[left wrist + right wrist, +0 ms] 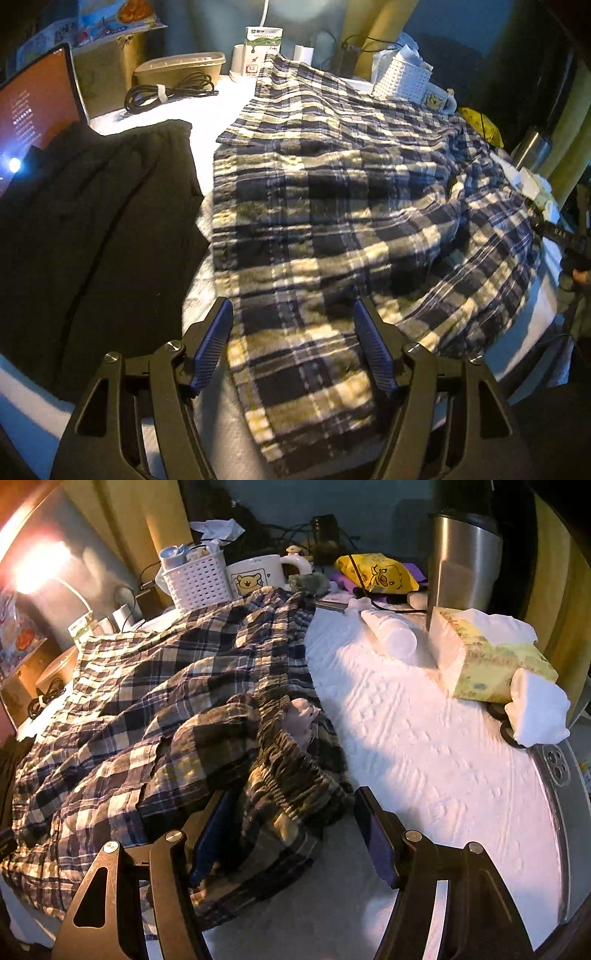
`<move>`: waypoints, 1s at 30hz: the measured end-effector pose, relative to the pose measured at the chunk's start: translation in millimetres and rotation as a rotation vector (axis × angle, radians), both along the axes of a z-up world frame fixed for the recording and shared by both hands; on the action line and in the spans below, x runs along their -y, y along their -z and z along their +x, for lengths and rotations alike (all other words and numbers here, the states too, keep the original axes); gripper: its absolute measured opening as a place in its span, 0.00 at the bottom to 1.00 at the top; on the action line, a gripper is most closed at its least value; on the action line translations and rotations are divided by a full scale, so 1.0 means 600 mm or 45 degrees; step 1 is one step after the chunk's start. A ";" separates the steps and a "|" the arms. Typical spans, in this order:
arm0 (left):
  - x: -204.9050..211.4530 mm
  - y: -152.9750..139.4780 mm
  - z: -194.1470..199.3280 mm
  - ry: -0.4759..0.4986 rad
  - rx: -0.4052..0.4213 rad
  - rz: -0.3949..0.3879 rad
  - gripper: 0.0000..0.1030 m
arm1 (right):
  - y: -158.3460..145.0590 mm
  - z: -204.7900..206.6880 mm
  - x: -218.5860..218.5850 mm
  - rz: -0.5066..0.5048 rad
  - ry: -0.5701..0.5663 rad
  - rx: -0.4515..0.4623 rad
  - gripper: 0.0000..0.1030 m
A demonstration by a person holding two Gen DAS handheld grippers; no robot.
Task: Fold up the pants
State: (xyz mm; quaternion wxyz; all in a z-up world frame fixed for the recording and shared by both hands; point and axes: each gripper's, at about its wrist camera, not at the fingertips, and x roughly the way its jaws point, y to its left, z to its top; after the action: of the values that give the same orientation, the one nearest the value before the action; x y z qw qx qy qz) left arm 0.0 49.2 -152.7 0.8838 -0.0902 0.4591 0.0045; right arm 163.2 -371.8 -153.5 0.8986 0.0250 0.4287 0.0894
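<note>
Navy and cream plaid pants (pixel 325 206) lie spread and rumpled across the white table cover (pixel 221 107). My left gripper (pixel 293 314) is open, its blue pads either side of a leg end that runs toward the near edge. In the right wrist view the pants (pixel 147 701) fill the left half, with the gathered elastic waistband (pixel 295 771) bunched in front. My right gripper (pixel 291 805) is open, with the waistband lying between its fingers; the left finger is half hidden behind cloth.
A black garment (pixel 92 229) lies left of the pants. A screen (pixel 33 107), coiled cable (pixel 166 92) and tub (pixel 181 66) stand at the back. A white basket (pixel 195 579), mug (pixel 258 576), steel flask (pixel 461 554), tissue box (pixel 487 657) and tube (pixel 391 631) crowd the right side.
</note>
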 end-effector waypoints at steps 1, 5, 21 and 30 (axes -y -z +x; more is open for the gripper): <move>-0.003 0.001 -0.003 -0.008 -0.001 0.000 0.67 | 0.000 -0.002 -0.002 -0.002 0.001 0.003 0.66; -0.004 0.005 -0.015 -0.006 0.012 0.018 0.68 | 0.000 -0.011 -0.008 -0.035 -0.017 0.012 0.34; -0.009 -0.035 -0.023 0.014 0.128 0.028 0.03 | -0.094 -0.097 -0.001 -0.069 0.033 0.170 0.26; -0.024 -0.045 -0.018 0.009 0.149 0.046 0.02 | -0.100 -0.136 0.009 -0.067 0.047 0.160 0.26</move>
State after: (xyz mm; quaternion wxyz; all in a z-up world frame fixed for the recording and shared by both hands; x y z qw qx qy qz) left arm -11.0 63.4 -125.4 0.9106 -0.0726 0.4068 0.0043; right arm 81.6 -377.2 -93.4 0.9257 0.0036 0.3730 0.0628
